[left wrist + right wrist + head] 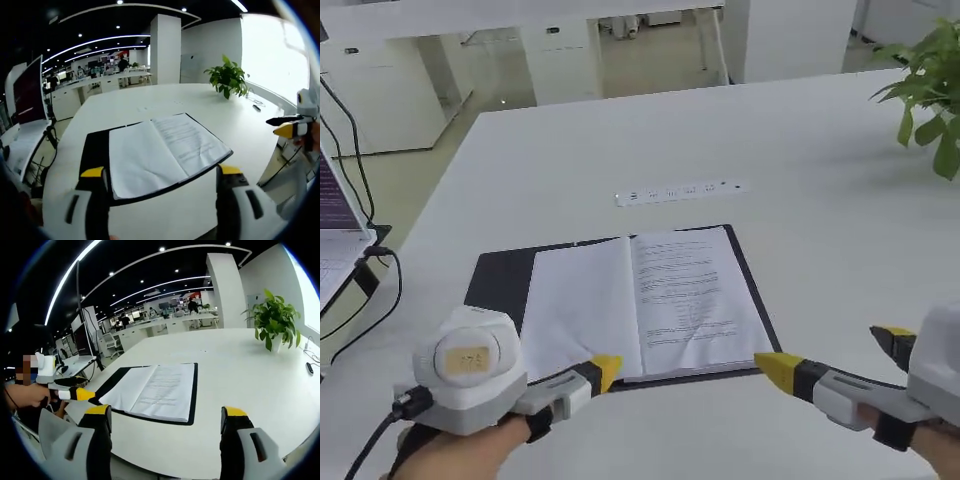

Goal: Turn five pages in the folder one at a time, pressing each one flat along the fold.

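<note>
A: Nearest in: left hand-held gripper [161,171], jaws spread wide, nothing in them. Its tips sit at the near-left corner of the folder [500,285]; I can't tell if they touch.

B: And the right one?

A: Right hand-held gripper [165,411], also wide apart and empty, just off the folder's near-right corner.

B: Folder position?

A: Open flat on the tabletop [800,170], close to the near edge, between the two grippers. Black cover underneath. The left page [582,310] is blank, the right page [695,295] is printed, and the fold [635,300] runs away from the person.

B: How will the pages handle?

A: My read is thin loose-feeling sheets: light, floppy, quick to crease or tear under hard jaws, and probably slick against each other. The right stack looks several sheets deep, so catching two at once is the likely slip.

B: Where to grip?

A: At the free outer edge of the top right sheet, near its near corner, with a shallow pinch on that sheet alone. Steadying the left side should stop the light folder sliding. Press along the fold gently.
</note>
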Available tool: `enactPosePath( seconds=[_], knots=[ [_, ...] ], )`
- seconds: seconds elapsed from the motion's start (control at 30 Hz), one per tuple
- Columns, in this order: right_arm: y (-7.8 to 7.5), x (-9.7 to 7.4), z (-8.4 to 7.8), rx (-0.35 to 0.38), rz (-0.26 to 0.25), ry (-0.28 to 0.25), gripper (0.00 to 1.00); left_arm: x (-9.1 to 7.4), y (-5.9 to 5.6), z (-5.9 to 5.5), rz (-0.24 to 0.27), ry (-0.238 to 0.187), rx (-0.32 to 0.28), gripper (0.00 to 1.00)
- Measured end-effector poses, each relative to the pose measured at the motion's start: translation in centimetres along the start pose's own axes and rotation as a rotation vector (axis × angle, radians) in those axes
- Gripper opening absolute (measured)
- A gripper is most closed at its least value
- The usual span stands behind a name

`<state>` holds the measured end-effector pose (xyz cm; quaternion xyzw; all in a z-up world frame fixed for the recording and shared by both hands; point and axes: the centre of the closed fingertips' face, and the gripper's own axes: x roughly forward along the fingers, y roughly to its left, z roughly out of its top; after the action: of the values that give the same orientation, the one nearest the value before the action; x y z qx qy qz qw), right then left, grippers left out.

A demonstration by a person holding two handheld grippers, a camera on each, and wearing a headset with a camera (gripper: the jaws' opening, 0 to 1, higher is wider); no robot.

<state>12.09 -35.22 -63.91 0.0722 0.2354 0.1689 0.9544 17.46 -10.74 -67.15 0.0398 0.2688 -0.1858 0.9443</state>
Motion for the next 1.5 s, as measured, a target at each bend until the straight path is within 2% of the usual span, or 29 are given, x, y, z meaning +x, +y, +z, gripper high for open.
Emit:
enactPosePath(
  seconds=[0.03,0.1,0.17,0.27,0.47,0.57,0.73,0.83,0.93,0.97,1.03,1.07,1.1,1.37,1.47,1.5],
  knots=[
    [0.0,0.0,0.0,0.000,0.000,0.000,0.89,0.7,-0.5,-0.3,-0.011,0.015,0.005,0.82],
    [-0.1,0.1,0.0,0.003,-0.001,0.003,0.88,2.1,-1.5,-0.5,-0.037,0.016,-0.014,0.83],
    [-0.2,0.2,0.0,0.005,0.001,0.000,0.87,3.3,-2.2,-0.9,-0.046,0.039,-0.017,0.78],
    [0.0,0.3,0.1,0.018,0.007,-0.001,0.85,5.0,-3.3,-1.4,-0.056,0.064,0.026,0.70],
    [0.5,0.5,0.0,0.012,0.024,-0.002,0.83,8.4,-6.7,-1.2,-0.105,0.061,0.070,0.63],
    [0.7,0.6,-0.3,0.018,0.032,0.002,0.83,10.1,-8.4,-1.5,-0.129,0.063,0.093,0.59],
    [1.0,0.6,-0.9,0.017,0.036,0.016,0.82,12.2,-9.8,-2.9,-0.143,0.100,0.111,0.56],
    [1.1,0.6,-1.2,0.015,0.038,0.023,0.82,13.0,-10.6,-2.5,-0.151,0.080,0.104,0.52],
    [1.1,0.7,-1.5,0.018,0.037,0.031,0.81,13.9,-11.1,-2.7,-0.151,0.078,0.116,0.49],
    [1.1,0.6,-1.5,0.020,0.038,0.030,0.81,14.2,-11.2,-3.1,-0.152,0.095,0.121,0.48],
    [1.0,0.6,-1.6,0.025,0.036,0.031,0.81,14.4,-10.4,-5.2,-0.116,0.180,0.157,0.45],
    [1.0,0.7,-1.8,0.026,0.035,0.034,0.80,14.4,-10.8,-4.6,-0.126,0.129,0.159,0.45],
    [0.9,0.6,-1.9,0.027,0.036,0.038,0.80,14.5,-10.8,-4.4,-0.118,0.117,0.154,0.45],
    [0.5,0.8,-2.7,0.048,0.031,0.055,0.77,14.6,-10.5,-4.4,-0.111,0.080,0.132,0.43],
    [0.5,0.8,-2.8,0.054,0.032,0.058,0.77,14.6,-10.5,-4.4,-0.111,0.058,0.125,0.40],
    [0.5,0.8,-2.8,0.054,0.032,0.058,0.77,14.6,-10.4,-4.4,-0.106,0.051,0.127,0.37]
  ],
)
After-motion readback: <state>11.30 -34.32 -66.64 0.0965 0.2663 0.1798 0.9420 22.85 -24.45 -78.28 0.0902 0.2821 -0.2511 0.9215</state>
